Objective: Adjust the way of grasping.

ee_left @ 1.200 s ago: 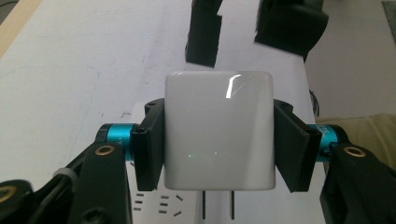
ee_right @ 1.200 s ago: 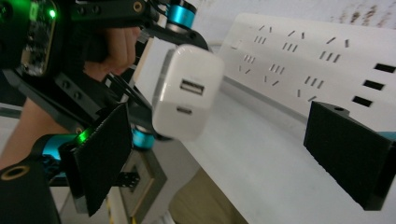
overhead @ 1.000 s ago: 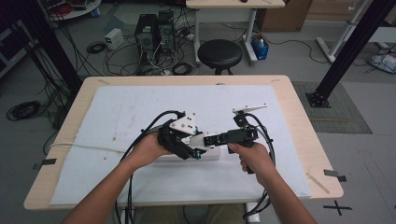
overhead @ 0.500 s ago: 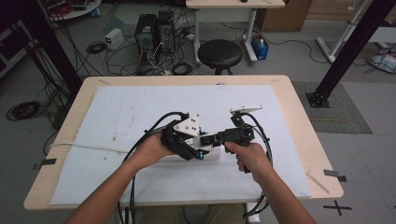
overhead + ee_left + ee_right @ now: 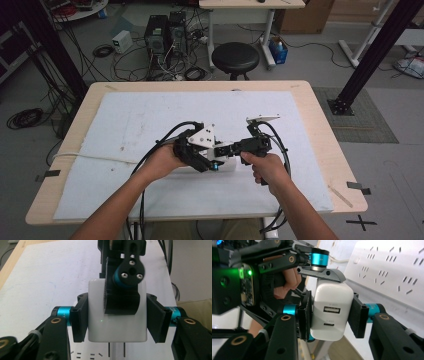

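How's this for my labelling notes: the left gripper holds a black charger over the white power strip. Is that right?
Not quite. The charger is white, not black, as the left gripper view shows; the left gripper does hold it over the white power strip.

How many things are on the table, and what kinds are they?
Chargers: 1, white charger, held by both the left gripper and the right gripper
Power strips: 1, white power strip
Mats: 1, white mat
Total: 3
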A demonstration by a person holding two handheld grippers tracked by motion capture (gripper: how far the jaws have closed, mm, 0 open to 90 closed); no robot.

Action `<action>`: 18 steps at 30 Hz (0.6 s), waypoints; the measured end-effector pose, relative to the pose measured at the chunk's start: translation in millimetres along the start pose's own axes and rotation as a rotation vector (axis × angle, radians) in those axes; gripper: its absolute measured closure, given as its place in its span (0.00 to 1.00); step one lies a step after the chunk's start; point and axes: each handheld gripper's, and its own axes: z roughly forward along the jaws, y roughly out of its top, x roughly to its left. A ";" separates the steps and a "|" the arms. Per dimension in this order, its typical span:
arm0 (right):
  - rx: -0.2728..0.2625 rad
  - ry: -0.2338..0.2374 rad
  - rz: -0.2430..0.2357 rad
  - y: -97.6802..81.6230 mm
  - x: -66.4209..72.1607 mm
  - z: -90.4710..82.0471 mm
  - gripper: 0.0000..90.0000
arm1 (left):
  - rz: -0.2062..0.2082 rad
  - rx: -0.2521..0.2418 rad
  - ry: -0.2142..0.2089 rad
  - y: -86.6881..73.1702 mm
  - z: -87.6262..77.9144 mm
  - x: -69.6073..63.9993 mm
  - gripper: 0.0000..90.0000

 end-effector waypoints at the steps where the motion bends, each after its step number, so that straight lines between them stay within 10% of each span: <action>1: -0.008 0.000 0.002 -0.3 -0.8 0.1 0.66 | 0.006 0.008 0.011 0.2 0.8 -1.0 0.47; 8: -0.050 -0.026 -0.037 -2.2 -1.4 1.1 0.69 | -0.011 0.013 0.036 0.8 4.7 -1.6 0.46; 11: -0.080 -0.097 -0.088 -3.3 -0.5 -1.8 0.69 | -0.067 0.027 0.055 -0.3 2.0 3.2 0.29; 18: -0.185 -0.282 -0.186 -7.1 0.5 -27.1 0.69 | -0.145 0.090 0.071 -25.4 -14.3 9.4 0.27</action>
